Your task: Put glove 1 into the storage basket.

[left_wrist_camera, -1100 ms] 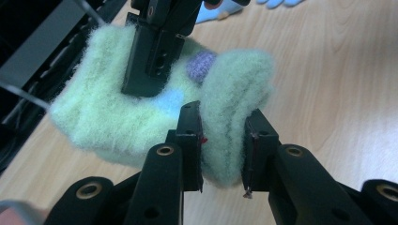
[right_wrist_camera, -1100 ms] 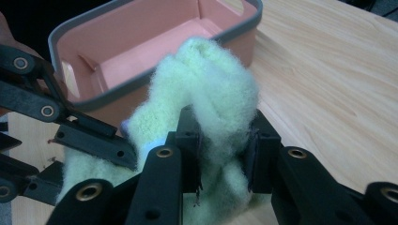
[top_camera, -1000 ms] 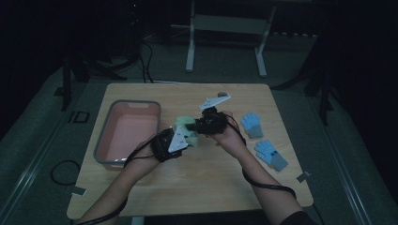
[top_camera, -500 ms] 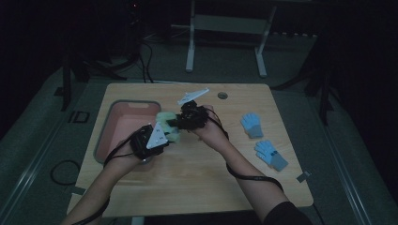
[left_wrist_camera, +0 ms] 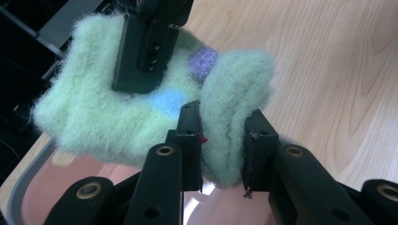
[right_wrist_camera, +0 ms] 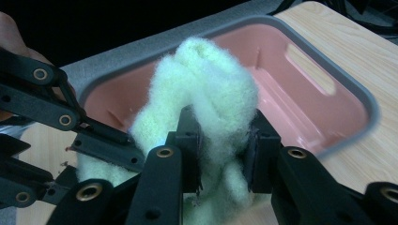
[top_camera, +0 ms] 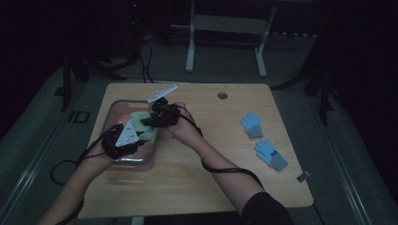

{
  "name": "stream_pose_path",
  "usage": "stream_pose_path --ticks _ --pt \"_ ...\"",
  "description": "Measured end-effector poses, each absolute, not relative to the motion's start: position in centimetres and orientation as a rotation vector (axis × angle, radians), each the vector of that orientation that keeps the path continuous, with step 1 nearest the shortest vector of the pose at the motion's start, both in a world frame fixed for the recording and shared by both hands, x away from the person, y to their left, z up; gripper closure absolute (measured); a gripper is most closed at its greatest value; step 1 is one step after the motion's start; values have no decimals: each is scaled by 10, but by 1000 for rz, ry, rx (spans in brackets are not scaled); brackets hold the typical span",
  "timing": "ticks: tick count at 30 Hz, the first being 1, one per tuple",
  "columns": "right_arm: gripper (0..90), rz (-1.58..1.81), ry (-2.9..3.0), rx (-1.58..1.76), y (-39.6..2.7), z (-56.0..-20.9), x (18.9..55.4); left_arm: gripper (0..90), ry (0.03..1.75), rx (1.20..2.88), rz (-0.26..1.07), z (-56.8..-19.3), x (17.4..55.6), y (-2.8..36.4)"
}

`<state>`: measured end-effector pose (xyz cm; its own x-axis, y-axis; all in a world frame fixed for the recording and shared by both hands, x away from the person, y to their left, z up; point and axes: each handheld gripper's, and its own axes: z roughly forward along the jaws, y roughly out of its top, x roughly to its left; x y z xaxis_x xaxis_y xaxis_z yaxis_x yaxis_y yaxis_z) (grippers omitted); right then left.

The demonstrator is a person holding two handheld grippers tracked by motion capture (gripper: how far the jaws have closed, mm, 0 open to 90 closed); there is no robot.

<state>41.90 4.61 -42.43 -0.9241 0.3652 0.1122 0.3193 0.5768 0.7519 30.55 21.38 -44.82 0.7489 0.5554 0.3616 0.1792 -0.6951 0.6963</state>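
**Green fuzzy glove held over the pink bin**

Dim room, pale wooden table (top_camera: 187, 187): from the high view, both grippers hold a light green fuzzy glove (top_camera: 141, 123) above the pink bin (top_camera: 123, 159); two blue gloves (top_camera: 263, 140) lie well apart.

Left gripper view: the left gripper (left_wrist_camera: 221, 140) pinches a folded edge; a blue patch and a purple dot show.

Right gripper view: the right gripper (right_wrist_camera: 221, 140) clamps plain fuzz, with the bin's grey rim behind.

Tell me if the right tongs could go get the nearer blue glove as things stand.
Probably not yet. The right tongs are shut on the fluffy green glove, held jointly with the left tongs over the pink tray. The table between them and the blue glove looks bare, so only that grip holds them back.
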Motion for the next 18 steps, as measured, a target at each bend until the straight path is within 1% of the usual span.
stream_pose_path --ticks 7,10,13,18 --pt "717 1299 2756 610 73 -435 422 730 535 2329 735 -458 310 242" --pt "718 1291 2768 649 79 -445 425 730 523 2346 679 -464 316 250" --pt "719 1264 2772 660 83 -454 427 729 499 2372 655 -472 322 254" --pt "719 1254 2777 726 85 -470 433 729 513 2425 615 -482 332 253"
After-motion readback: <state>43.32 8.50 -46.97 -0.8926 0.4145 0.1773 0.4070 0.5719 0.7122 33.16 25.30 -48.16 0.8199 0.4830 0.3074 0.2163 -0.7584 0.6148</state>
